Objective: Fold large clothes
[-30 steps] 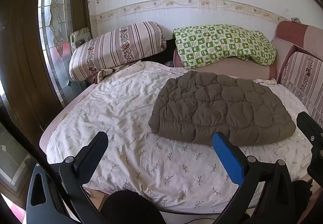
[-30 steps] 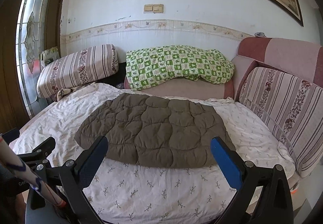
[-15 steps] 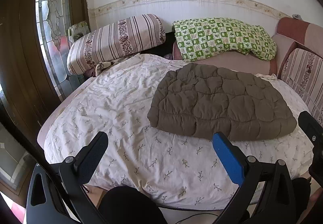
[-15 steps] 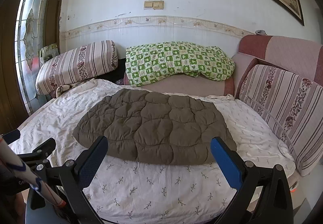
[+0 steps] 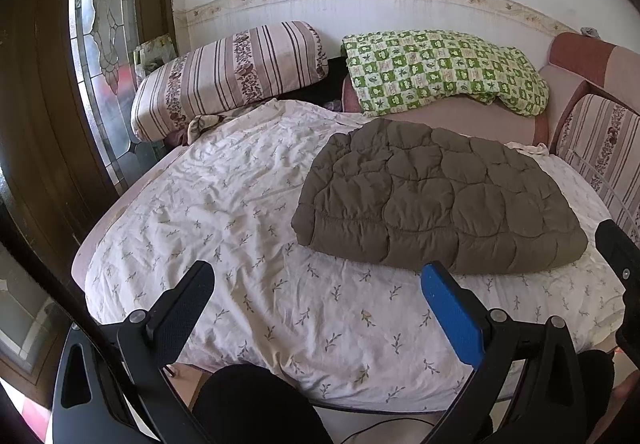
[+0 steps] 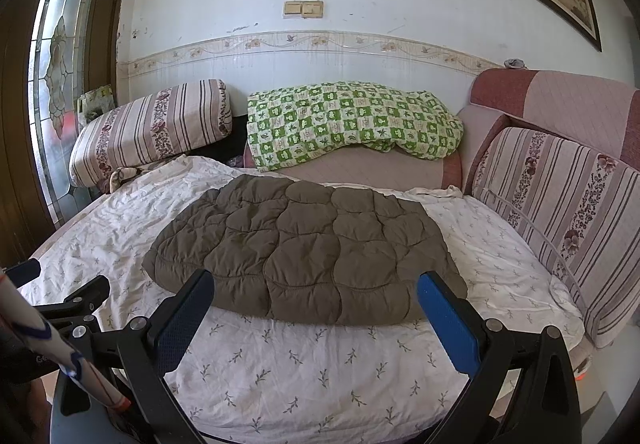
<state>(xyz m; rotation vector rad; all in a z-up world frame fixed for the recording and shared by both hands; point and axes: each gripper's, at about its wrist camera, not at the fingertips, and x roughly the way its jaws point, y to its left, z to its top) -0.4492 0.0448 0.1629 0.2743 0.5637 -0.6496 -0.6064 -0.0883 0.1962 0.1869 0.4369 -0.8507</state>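
**Quilted Jacket Folded on Bed, Both Tools Held Clear**

As it lies on the bed (image 5: pixel 248 296), whose white sprigged sheet (image 6: pixel 320 372) covers the mattress from edge to edge, the brown quilted jacket (image 6: pixel 304 256) forms one compact padded slab. It sits right of centre in the left wrist view (image 5: pixel 436 200) and near centre in the right wrist view. Its near edge is thick and rounded, with a line of gathered stitching along it; its surface is puffed into irregular stitched panels. No sleeve or collar can be made out.

Behind it, a green checked quilt (image 6: pixel 348 120) is heaped against the wall, beside a striped bolster (image 6: pixel 152 128). A striped cushion (image 6: pixel 560 220) stands along the right side.

Left gripper (image 5: pixel 316 308): held short of the bed's near edge, above the bare sheet, jaws spread wide, nothing between them. It is apart from the jacket, although the blue finger (image 5: pixel 452 316) overlaps the jacket's near edge in view.

Right gripper (image 6: pixel 316 308): same posture, jaws spread wide and empty, pointing at the jacket's near edge without touching it.

Limits of observation: the hands holding the tools are out of frame. A dark rounded shape (image 5: pixel 256 404) at the bottom of the left wrist view cannot be identified. The left gripper's frame shows only in part at the lower left of the right wrist view, behind a white patterned rod (image 6: pixel 60 356) of unclear nature.
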